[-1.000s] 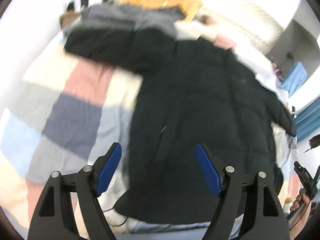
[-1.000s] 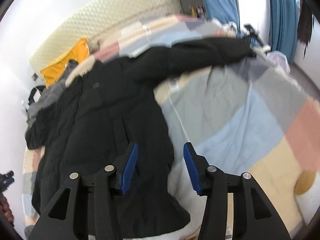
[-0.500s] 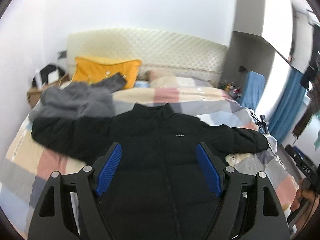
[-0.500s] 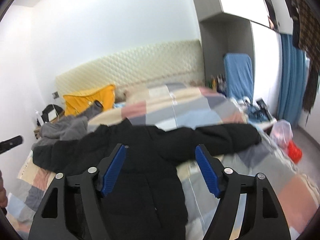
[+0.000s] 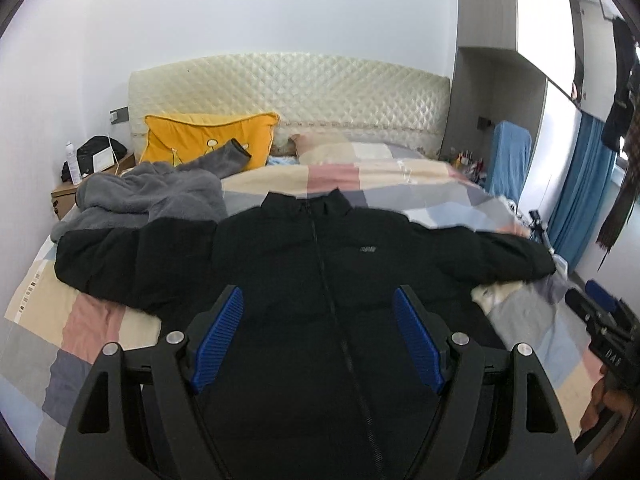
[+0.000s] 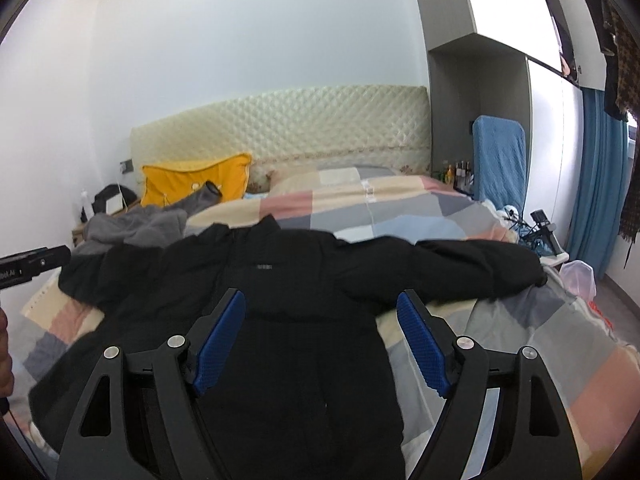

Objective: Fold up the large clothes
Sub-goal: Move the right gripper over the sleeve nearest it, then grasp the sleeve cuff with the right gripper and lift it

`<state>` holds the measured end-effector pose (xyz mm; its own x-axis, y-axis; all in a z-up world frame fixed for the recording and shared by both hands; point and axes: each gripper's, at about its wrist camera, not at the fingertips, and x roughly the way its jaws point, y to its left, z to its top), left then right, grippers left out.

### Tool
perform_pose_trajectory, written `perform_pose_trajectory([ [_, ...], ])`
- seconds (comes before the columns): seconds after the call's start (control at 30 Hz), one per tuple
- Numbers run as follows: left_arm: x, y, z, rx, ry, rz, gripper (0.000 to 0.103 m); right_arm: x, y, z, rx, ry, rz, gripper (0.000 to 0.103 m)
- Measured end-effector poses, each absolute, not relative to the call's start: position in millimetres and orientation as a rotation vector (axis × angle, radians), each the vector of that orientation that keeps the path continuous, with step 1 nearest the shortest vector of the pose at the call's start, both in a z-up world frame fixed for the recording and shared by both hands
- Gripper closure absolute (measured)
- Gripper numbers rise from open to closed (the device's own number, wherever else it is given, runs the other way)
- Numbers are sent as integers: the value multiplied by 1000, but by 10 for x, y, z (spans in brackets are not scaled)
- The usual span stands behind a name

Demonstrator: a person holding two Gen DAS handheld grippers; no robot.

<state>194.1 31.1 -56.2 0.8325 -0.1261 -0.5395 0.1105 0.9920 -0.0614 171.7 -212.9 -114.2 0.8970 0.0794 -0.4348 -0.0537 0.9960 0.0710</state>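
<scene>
A black zip-up puffer jacket (image 5: 320, 256) lies face up on the bed with both sleeves spread out sideways and its collar toward the headboard. My left gripper (image 5: 318, 296) hovers above the jacket's chest, open, with nothing between its blue pads. In the right wrist view the same jacket (image 6: 304, 276) fills the middle, and my right gripper (image 6: 320, 296) hangs over its right half, open and empty. The other gripper shows at the edge of each view: the right gripper (image 5: 600, 320) by the right sleeve, the left gripper (image 6: 32, 266) by the left sleeve.
The bed carries a checked pastel blanket (image 5: 420, 180). A grey fleece garment (image 5: 152, 196) is heaped by the jacket's left sleeve, with a yellow pillow (image 5: 200, 140) behind it. A nightstand (image 5: 64, 200) stands at left, a blue-covered chair (image 5: 512, 160) and blue curtains (image 5: 580, 184) at right.
Both cameras have tilted up from a steep, rolled look down at the jacket to a level view along the bed. The right gripper's jaws have widened. The jacket lies spread as before.
</scene>
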Motion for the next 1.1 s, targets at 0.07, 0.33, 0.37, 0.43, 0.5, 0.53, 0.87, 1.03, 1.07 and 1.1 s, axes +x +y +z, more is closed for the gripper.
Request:
perform_pose_trajectory([
  [0.07,1921,335,-712,-29,575,-116,26,1743,-2102,-1232,58,473,66,25],
  [0.33,1914,441,-1145,-44,638,-101,26,1798,-2053,-1296,53,475,54,23],
  [0.37,1922,454,-1172,-45,641,-95,26,1807,-2073,-1301,57,474,51,23],
  [0.43,1928,476,-1213,-51,645,-88,26,1844,-2132,-1305,71,477,48,23],
  [0.5,1937,513,-1246,-69,650,-82,26,1904,-2242,-1280,73,473,29,23],
  [0.53,1935,528,-1265,-80,650,-83,26,1932,-2295,-1260,74,467,17,23],
  [0.87,1978,519,-1474,-98,675,-62,26,2242,-3106,-1093,211,418,-112,23],
  [1.03,1994,471,-1606,-84,666,-39,26,2463,-3464,-1163,293,444,-144,23],
  [1.07,2010,459,-1646,-73,674,-17,26,2524,-3554,-1191,308,451,-153,23],
  [1.1,2023,456,-1671,-73,680,-16,26,2560,-3625,-1215,322,454,-157,23],
])
